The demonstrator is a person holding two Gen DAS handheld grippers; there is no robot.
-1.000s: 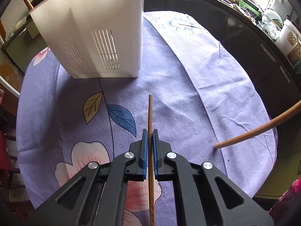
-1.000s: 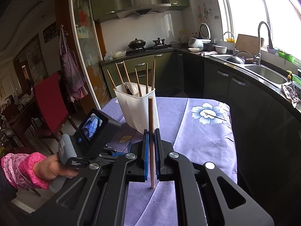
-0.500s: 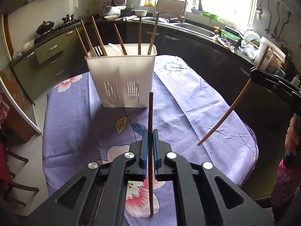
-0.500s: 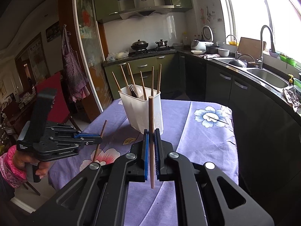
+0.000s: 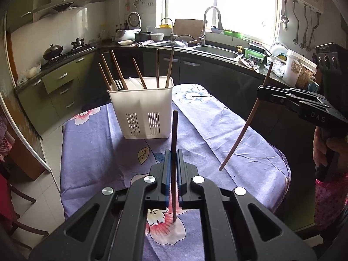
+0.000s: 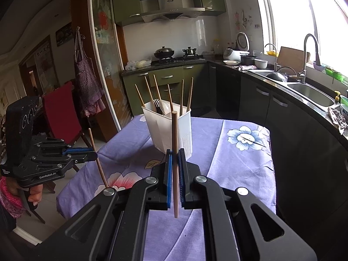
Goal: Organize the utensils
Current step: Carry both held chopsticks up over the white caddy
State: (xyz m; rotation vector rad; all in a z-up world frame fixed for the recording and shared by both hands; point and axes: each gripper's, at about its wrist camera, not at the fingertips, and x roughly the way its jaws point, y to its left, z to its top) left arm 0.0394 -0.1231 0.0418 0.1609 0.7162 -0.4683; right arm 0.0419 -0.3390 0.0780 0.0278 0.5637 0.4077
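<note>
A white slotted utensil holder point(image 5: 142, 106) stands on the far part of the purple flowered tablecloth point(image 5: 104, 152); it holds several wooden chopsticks, a fork and a white spoon. It also shows in the right wrist view point(image 6: 168, 128). My left gripper point(image 5: 173, 158) is shut on a dark wooden chopstick point(image 5: 174, 143), held upright above the table. My right gripper point(image 6: 175, 158) is shut on a lighter wooden chopstick point(image 6: 174, 143), also upright. In the left wrist view the right gripper point(image 5: 261, 92) holds its chopstick point(image 5: 243, 132) at the right. In the right wrist view the left gripper point(image 6: 94, 154) is at the left.
The kitchen counter with a sink point(image 5: 215, 51) and dishes runs behind and to the right of the table. A stove with pots point(image 6: 174, 57) is at the back. A red-draped chair point(image 6: 58, 113) stands left of the table.
My left gripper has risen and tilted up from looking down at the cloth, so the holder's top and the kitchen now show. The right gripper has drawn back slightly, still holding its chopstick.
</note>
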